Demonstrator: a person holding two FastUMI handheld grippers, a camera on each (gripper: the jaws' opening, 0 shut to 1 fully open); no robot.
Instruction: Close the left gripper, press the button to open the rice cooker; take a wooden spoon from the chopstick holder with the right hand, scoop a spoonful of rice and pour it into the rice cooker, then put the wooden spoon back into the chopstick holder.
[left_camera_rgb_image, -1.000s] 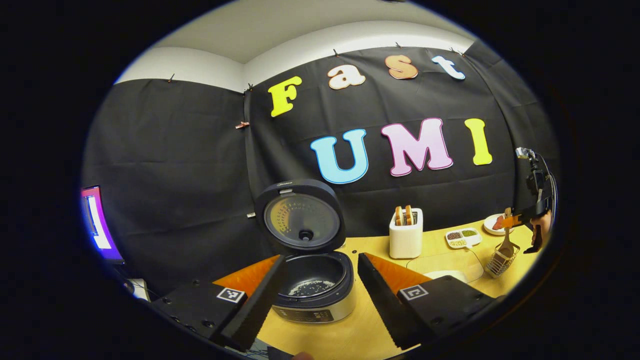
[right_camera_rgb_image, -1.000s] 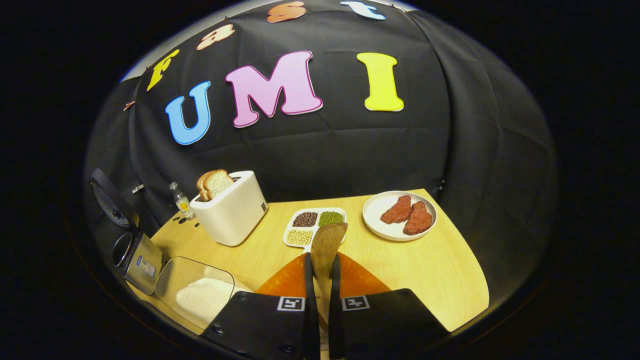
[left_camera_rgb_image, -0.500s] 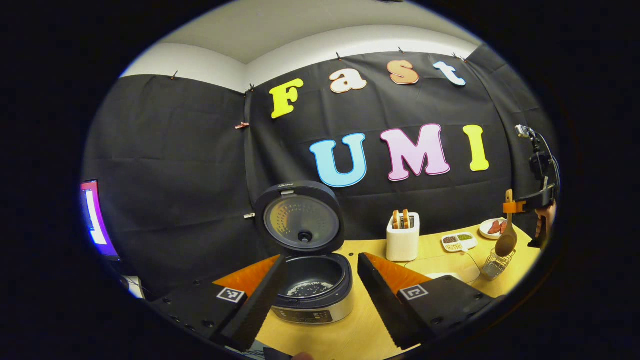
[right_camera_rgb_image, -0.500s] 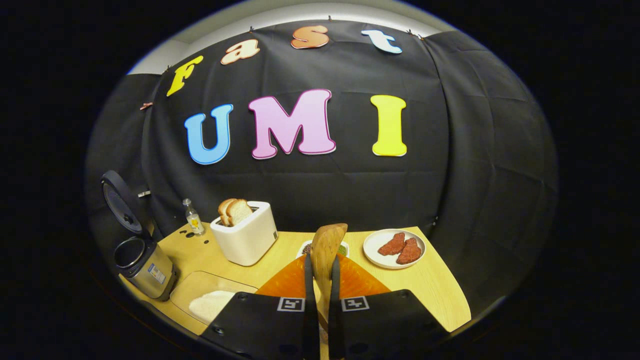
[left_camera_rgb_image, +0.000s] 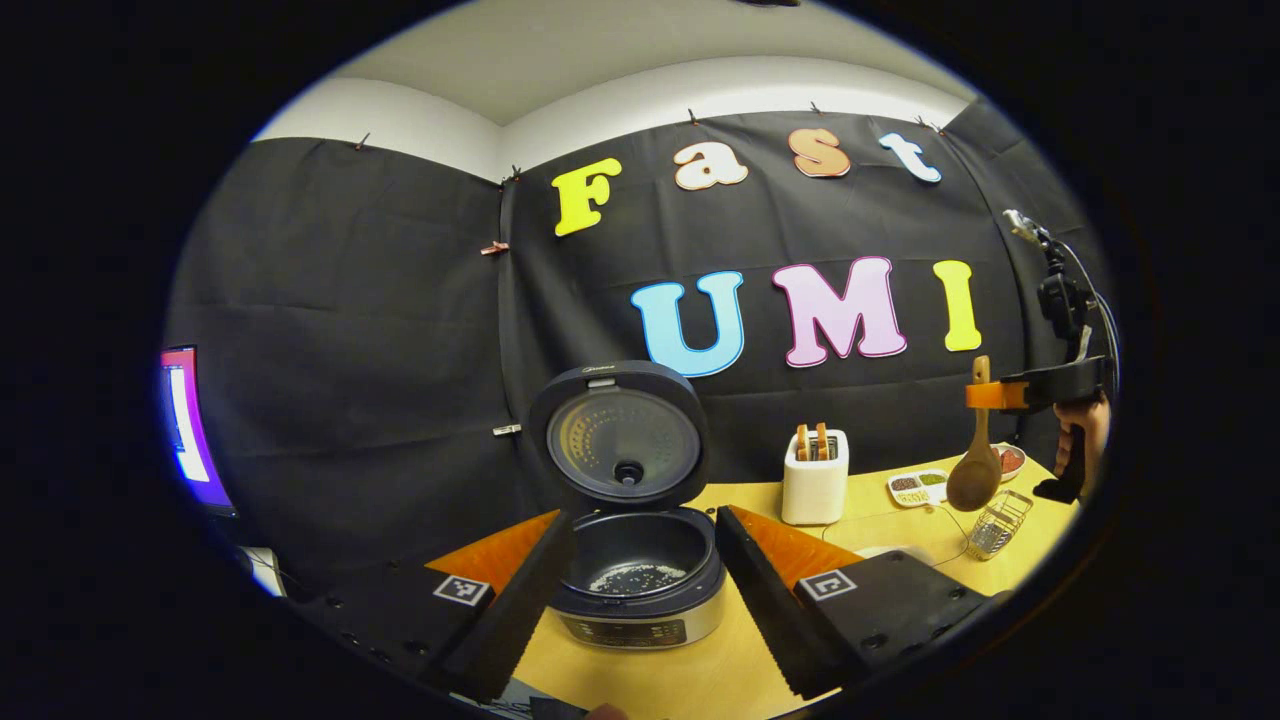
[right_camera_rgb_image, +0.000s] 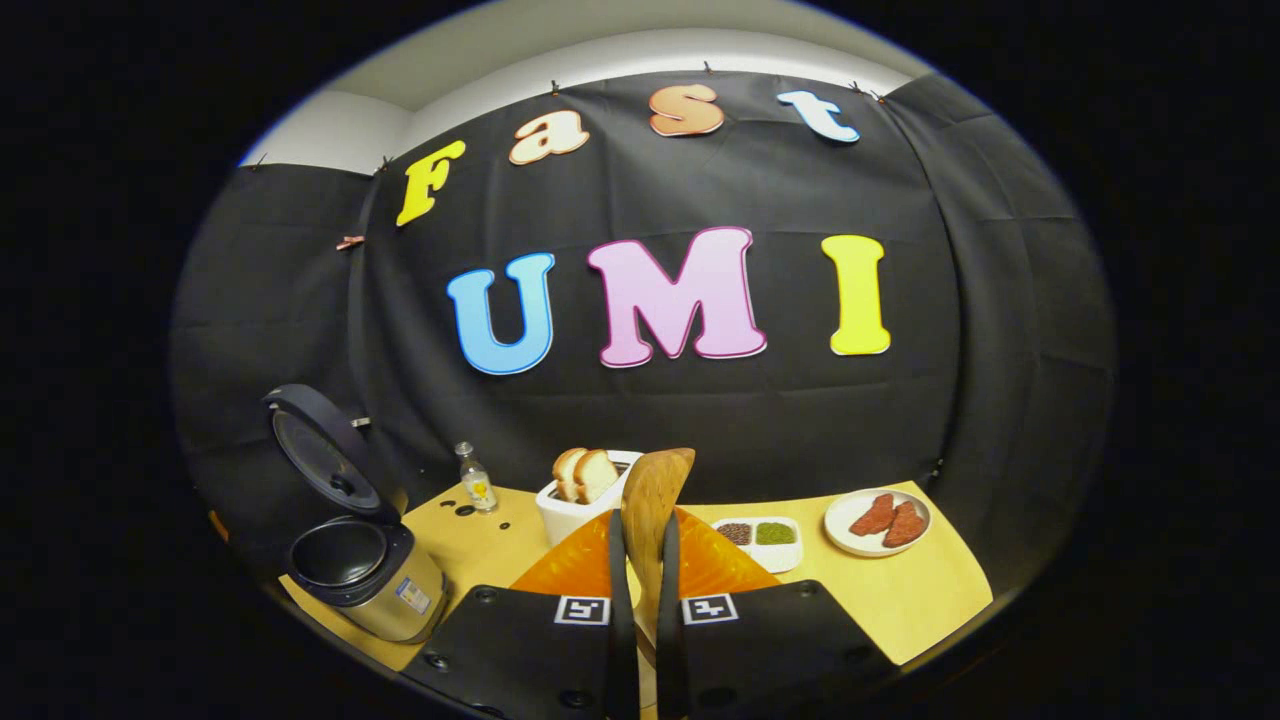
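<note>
Right gripper (right_camera_rgb_image: 640, 600): fingers pinching wooden spoon (right_camera_rgb_image: 655, 495) by the handle, bowl end up at 12 o'clock of the fingers in right gripper view; in left gripper view seen far off at 3 o'clock (left_camera_rgb_image: 985, 396), held by a hand (left_camera_rgb_image: 1085, 440), spoon (left_camera_rgb_image: 975, 470) hanging bowl down, above the wire chopstick holder (left_camera_rgb_image: 1000, 520) and apart from it
Left gripper (left_camera_rgb_image: 640, 590): fingers spread wide, gripping nothing, rice cooker (left_camera_rgb_image: 640, 590) between them in left gripper view
Rice cooker: lid raised upright, some rice grains on the bottom of the inner pot; at 8 o'clock in right gripper view (right_camera_rgb_image: 365, 575)
Toaster (left_camera_rgb_image: 814, 478): white, bread slices standing in the slots, at 2 o'clock of the cooker
Divided dish (right_camera_rgb_image: 758, 540): beans in compartments
Plate (right_camera_rgb_image: 878, 522): two reddish pieces, at 3 o'clock of the dish
Small bottle (right_camera_rgb_image: 474, 480): upright, between cooker and toaster
Table (right_camera_rgb_image: 900, 590): light wood
</note>
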